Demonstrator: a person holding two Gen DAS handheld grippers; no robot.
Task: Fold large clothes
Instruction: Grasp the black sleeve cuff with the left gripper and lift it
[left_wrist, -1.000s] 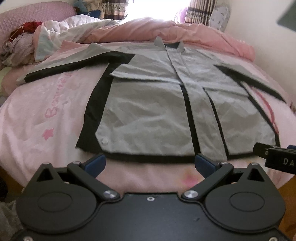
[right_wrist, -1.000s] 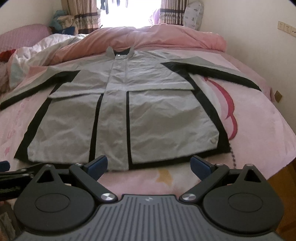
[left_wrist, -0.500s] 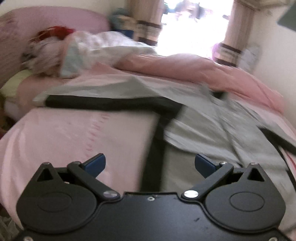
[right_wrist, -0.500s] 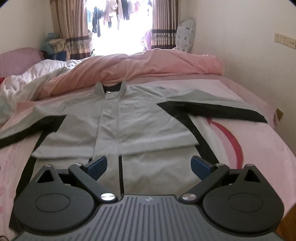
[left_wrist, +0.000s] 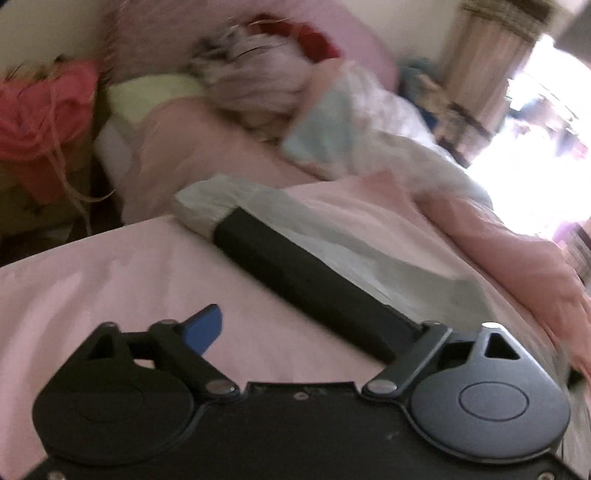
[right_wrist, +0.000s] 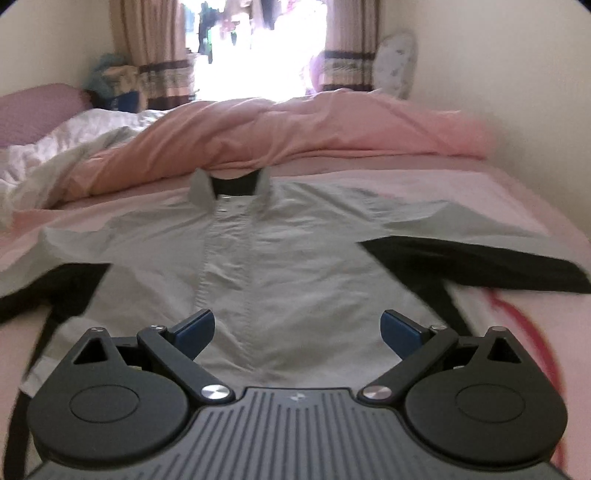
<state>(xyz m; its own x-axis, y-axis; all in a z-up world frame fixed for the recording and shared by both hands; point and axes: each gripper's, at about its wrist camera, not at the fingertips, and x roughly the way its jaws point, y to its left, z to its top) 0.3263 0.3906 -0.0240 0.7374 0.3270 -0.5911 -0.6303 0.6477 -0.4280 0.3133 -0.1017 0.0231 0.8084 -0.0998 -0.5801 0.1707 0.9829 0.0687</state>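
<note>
Grey shirt (right_wrist: 295, 266) with black panels, spread flat and front-up on a pink bed (right_wrist: 517, 332), collar toward the heaped pink duvet (right_wrist: 295, 129) at the far end. Right hand-held gripper (right_wrist: 298, 330) poised over the shirt's chest, jaws wide, nothing between them. Left hand-held gripper (left_wrist: 317, 332) tilted beside one sleeve (left_wrist: 295, 266) — jaws still wide though just closing a little, the sleeve's black strip running between them, untouched as far as the blur shows. Cuff end nearest a pile of pillows (left_wrist: 236, 92).

Grey black-trimmed shirt (right_wrist: 295, 266) flat on bed, sleeves outspread
</note>
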